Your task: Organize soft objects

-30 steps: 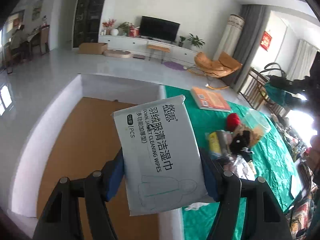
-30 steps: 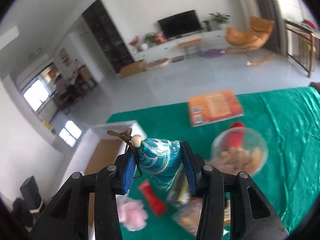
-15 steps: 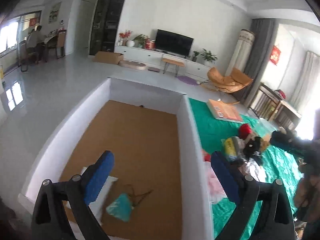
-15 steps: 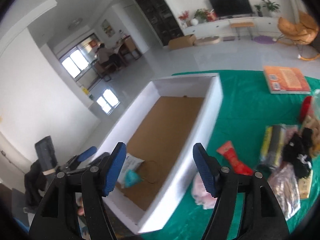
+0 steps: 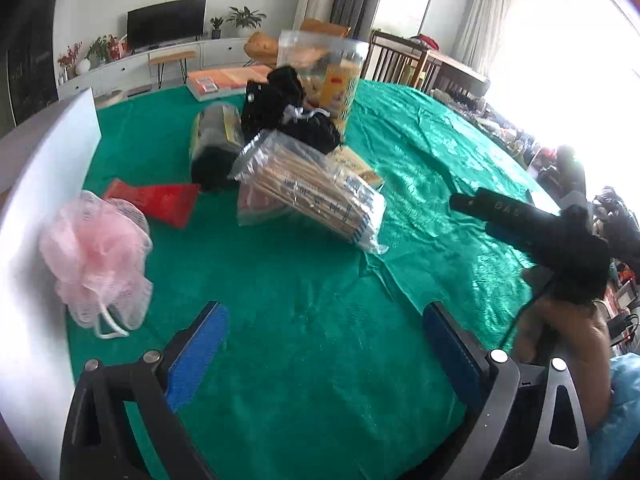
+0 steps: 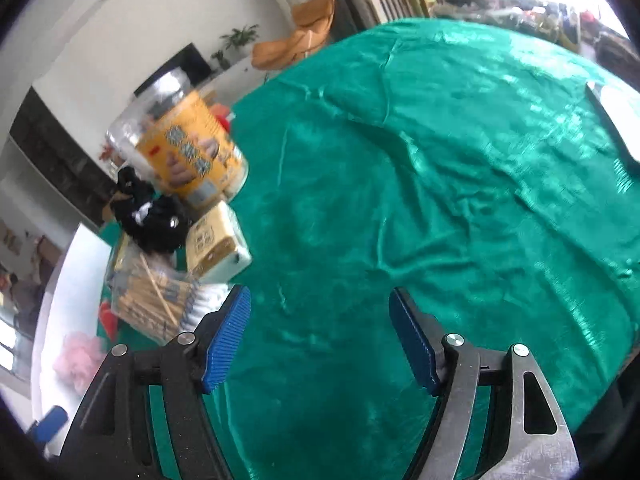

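My left gripper [image 5: 324, 354] hangs open over bare green cloth [image 5: 420, 152], nothing between its blue pads. To its left a pink mesh pouf [image 5: 96, 264] leans against the white box wall [image 5: 36, 200]. Beyond lie a red packet [image 5: 156, 200], a clear bag of wooden sticks [image 5: 312, 192] and a black fabric bundle [image 5: 288, 116]. My right gripper [image 6: 320, 340] is over the cloth [image 6: 440, 160] with its jaws opening and nothing between them. The stick bag [image 6: 148, 296], black bundle [image 6: 152, 216] and pouf [image 6: 76, 356] lie to its left.
A clear jar with a yellow label [image 5: 332, 76] [image 6: 188, 148] stands behind the pile, a yellow tissue pack [image 6: 218, 246] beside it. A dark wrapped roll [image 5: 216, 140] and an orange book [image 5: 224, 80] lie further back. Chairs [image 5: 404, 60] stand past the table's far edge.
The left gripper let go of the wipes pack and the right let go of the blue pouch; both landed in the white box. Both grippers then swung right and down over the green cloth.
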Motion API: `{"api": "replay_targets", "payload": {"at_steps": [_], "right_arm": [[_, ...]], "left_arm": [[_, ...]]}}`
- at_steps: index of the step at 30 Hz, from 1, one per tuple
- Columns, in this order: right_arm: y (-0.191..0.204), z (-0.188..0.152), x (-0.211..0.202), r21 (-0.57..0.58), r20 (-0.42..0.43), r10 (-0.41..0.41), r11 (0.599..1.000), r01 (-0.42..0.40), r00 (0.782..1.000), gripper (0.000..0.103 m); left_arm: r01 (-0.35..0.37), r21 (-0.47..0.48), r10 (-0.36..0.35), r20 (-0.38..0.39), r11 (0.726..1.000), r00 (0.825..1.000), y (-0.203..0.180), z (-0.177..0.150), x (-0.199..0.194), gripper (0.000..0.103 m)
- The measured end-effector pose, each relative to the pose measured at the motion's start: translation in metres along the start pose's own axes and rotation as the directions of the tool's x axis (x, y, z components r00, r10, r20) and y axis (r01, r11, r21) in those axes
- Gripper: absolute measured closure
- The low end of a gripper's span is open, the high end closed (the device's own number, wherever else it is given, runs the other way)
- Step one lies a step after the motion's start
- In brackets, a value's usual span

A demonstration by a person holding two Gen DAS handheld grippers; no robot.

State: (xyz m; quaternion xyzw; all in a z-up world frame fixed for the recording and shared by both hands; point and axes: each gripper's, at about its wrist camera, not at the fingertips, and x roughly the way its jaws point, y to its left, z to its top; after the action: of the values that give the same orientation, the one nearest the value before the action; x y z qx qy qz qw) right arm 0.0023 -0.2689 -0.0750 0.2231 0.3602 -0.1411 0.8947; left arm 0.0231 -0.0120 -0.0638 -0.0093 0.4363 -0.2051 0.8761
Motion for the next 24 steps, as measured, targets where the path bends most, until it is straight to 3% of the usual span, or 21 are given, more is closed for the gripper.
{"api": "replay_targets", "payload": {"at_steps": [1,8,11,14,24], "right_arm": [[-0.002,0.001,0.003,0.002,0.003,-0.047,0.999,0.047,0.999,0.028],[-0.004,-0.008,0.016,-0.009,-0.050,-0.123,0.992,0.123,0.991,0.028],[0.006,-0.009,0.017,-0.042,-0.056,-0.152,0.988,0.149,0.987,0.027],[0.006,-0.015,0.012,-0.047,-0.054,-0.151,0.988,0.148,0.987,0.024],[0.009,-0.017,0.006,-0.064,-0.046,-0.163,0.985,0.160,0.986,0.020]], "left_arm": [[-0.018,0.004,0.018,-0.009,1.000,1.000,0.000,0.001,0.010,0.006],[-0.135,0.116,0.138,-0.021,0.984,0.990,-0.005,0.012,0.064,0.006],[-0.117,0.080,0.120,-0.036,0.990,0.992,0.005,0.016,0.077,0.006],[-0.111,0.104,0.116,-0.047,0.988,0.992,0.005,0.017,0.082,0.000],[-0.127,0.130,0.134,-0.052,0.983,0.990,0.000,0.017,0.085,0.000]]}}
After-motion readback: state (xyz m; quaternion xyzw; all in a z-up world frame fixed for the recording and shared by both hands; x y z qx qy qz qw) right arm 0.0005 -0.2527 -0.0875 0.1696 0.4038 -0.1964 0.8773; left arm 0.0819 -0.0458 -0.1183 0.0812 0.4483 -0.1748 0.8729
